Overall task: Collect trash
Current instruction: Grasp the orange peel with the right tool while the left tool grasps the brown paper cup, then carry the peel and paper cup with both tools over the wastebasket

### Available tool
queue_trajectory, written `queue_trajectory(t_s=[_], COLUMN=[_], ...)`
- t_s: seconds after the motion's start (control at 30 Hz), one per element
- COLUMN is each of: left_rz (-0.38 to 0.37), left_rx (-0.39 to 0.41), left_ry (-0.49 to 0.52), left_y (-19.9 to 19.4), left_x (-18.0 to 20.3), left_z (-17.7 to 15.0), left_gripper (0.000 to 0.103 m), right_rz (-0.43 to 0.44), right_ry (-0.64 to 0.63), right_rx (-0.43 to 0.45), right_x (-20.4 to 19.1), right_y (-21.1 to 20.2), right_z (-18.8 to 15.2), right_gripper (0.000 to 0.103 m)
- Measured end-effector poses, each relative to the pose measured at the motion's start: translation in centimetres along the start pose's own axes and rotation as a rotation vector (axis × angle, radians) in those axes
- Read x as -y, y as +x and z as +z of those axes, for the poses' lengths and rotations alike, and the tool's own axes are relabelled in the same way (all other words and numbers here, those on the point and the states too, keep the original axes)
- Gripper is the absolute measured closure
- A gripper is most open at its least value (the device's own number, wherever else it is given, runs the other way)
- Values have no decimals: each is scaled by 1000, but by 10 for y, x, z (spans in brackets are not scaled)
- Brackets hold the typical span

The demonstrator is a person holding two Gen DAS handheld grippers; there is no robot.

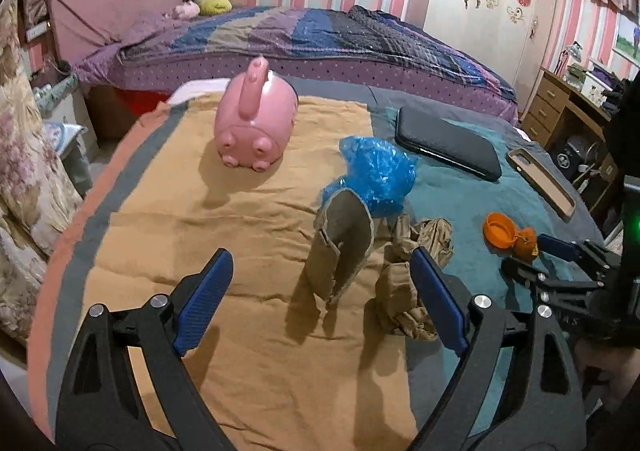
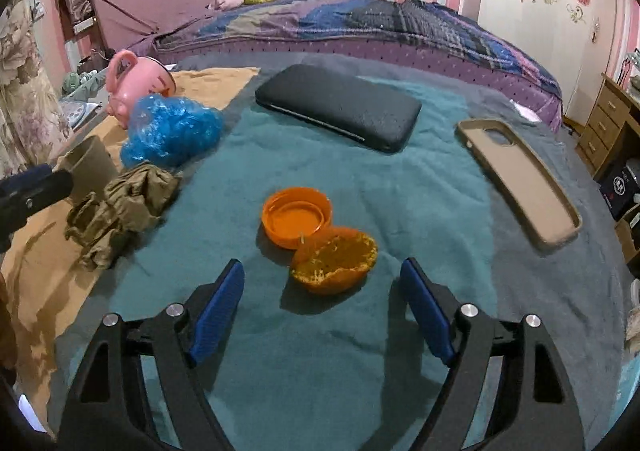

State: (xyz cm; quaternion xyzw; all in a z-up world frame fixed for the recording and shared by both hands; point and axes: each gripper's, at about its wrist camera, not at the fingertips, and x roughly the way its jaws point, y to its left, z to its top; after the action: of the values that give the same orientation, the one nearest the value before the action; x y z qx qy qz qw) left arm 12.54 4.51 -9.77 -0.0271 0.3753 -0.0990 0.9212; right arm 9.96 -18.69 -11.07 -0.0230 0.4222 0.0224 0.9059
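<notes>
The left gripper [image 1: 322, 297] hovers with fingers spread wide and empty around an upright bent piece of brown cardboard [image 1: 342, 247] beside crumpled brown paper [image 1: 416, 271]. The right gripper [image 2: 322, 305], equally wide and empty, frames an orange fruit peel [image 2: 334, 259] touching an orange plastic lid [image 2: 296, 217] on the teal cloth [image 2: 420, 219].

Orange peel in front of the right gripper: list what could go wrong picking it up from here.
1. The peel touches the orange lid; with the right gripper open around it, closing could knock or drag the lid along.
2. The peel lies cupped, pulp side up, so squeezing may crush it and smear the teal cloth.
3. The cloth is soft and wrinkled; low fingers could pinch fabric and tug the phone case lying partly on it.
</notes>
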Motion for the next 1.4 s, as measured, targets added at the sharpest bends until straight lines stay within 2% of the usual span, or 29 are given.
queue_trajectory(t_s=[0.07, 0.17, 0.2, 0.4, 0.47, 0.5, 0.53, 0.57, 0.6, 0.63, 0.77, 0.9, 1.0, 1.17, 1.4], left_rz=[-24, -41, -44, -28, -15, -6, -6, -11, -17, -21, -24, -16, -19, -19, -86], left_rx=[-14, -24, -22, -5, 0, -2, -10, -17, -26, -33, 14, 86, 121, 145, 177], left_ry=[-9, -17, -15, 44, 46, 43, 31, 19, 5, -5, -43, -24, 6, 75, 109], left_y=[4, 8, 8, 13, 16, 18, 21, 23, 26, 27, 12, -19, -39, -58, -79], left_x=[-1, -1, 1, 15, 15, 14, 11, 8, 4, 2, -8, -4, 10, 43, 82], left_z=[-1, -1, -1, 1, 3, 4, 5, 5, 6, 6, 12, 20, 21, 17, 8], left_gripper=[16, 16, 16, 16, 20, 29, 44, 53, 73, 83, 87, 86, 86, 86, 86], right_rz=[5, 25, 22, 17, 21, 23, 24, 25, 24, 25, 31, 39, 48, 52, 50], right_ry=[23, 46, 46, 41, 40, 38, 33, 28, 28, 29, 44, 49, 49, 42, 51], right_rx=[-8, 4, 10, 54, 62, 65, 67, 66, 67, 68, 93, 150, 195, 221, 279], right_x=[2, 5, 5, 8, 8, 8, 8, 9, 10, 11, 17, 23, 27, 30, 40], right_y=[4, 2, 1, -7, -10, -11, -13, -13, -14, -16, -28, -52, -72, -91, -131], right_z=[1, 1, 0, 7, 9, 10, 11, 11, 12, 12, 12, 13, 12, 6, -7], right_gripper=[58, 72, 73, 75, 75, 75, 75, 75, 75, 75, 75, 75, 75, 75, 75])
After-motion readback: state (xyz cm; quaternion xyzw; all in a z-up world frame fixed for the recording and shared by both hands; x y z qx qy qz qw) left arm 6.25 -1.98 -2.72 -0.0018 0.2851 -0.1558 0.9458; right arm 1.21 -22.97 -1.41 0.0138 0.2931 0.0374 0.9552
